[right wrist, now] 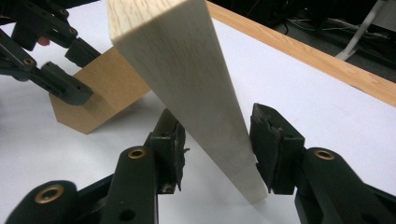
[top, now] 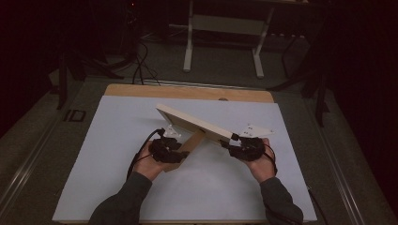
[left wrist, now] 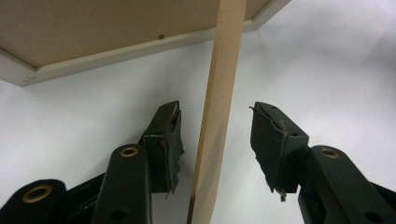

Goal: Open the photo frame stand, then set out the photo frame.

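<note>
A wooden picture frame stands on edge on the white table mat, leaning back on its brown easel stand, with its back toward the person. It sits mid-table, between the two hands.

Left gripper: jaws apart, straddling the easel stand. In the left gripper view the stand's thin edge runs up between the pads; the left pad is just beside it and the right pad is clearly apart from it. No squeeze showing, so it is open around the stand, not gripping.

Right gripper: at the frame's right end. In the right gripper view the pale wood frame rail passes between the jaws; the right pad touches the rail's side near its lower corner, and the left pad stands off it with a gap. Jaws open, rail between them, not clamped.

The same view shows the left gripper's black jaws at the top left, on both sides of the brown stand's corner.

A bare strip of wooden tabletop shows along the mat's far edge. A white desk frame stands on the dark floor beyond.
</note>
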`<state>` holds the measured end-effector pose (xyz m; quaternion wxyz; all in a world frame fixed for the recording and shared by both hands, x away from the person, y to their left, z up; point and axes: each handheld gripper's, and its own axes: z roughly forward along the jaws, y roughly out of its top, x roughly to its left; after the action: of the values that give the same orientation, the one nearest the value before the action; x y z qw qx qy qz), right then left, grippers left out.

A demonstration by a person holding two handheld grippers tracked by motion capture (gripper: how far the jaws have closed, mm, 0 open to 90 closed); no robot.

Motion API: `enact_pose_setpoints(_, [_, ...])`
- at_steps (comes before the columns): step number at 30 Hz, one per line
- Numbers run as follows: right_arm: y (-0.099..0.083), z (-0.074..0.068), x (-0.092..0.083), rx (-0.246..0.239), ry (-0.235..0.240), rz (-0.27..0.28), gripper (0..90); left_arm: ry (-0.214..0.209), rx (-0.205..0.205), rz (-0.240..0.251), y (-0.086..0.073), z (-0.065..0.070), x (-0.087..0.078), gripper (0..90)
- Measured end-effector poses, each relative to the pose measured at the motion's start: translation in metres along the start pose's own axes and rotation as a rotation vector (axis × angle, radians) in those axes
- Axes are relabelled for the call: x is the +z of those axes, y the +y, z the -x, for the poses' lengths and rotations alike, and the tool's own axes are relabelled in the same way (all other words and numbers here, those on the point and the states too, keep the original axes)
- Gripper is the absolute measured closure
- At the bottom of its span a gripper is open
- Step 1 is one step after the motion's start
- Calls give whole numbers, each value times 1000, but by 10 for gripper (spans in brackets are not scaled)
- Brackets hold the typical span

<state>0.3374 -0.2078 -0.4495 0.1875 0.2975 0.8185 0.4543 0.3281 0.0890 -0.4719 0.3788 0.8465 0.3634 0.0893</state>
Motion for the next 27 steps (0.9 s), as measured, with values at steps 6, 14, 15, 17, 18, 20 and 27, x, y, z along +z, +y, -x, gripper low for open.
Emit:
enact_pose_setpoints(6, [0,0,0,0,4,0,552,18,-68,36,1,-4,-9,512])
enact_pose_setpoints(14, [-1,2,-1,3,6,-3,553,-3,-112,96,2,-7,-22,522])
enact_pose_setpoints(15, [-2,2,-1,6,6,-2,553,-5,-115,102,2,-7,-22,524])
enact_pose_setpoints(17, [-2,2,-2,9,9,2,553,-7,-113,105,2,-7,-24,524])
enact_pose_setpoints(18, [-2,2,-2,9,10,2,553,-5,-115,107,2,-8,-24,524])
enact_pose_setpoints(20, [-2,2,-2,10,11,-1,552,4,-117,105,2,-8,-24,530])
enact_pose_setpoints(27, [-3,0,-2,14,17,1,502,19,-126,110,3,-7,-27,555])
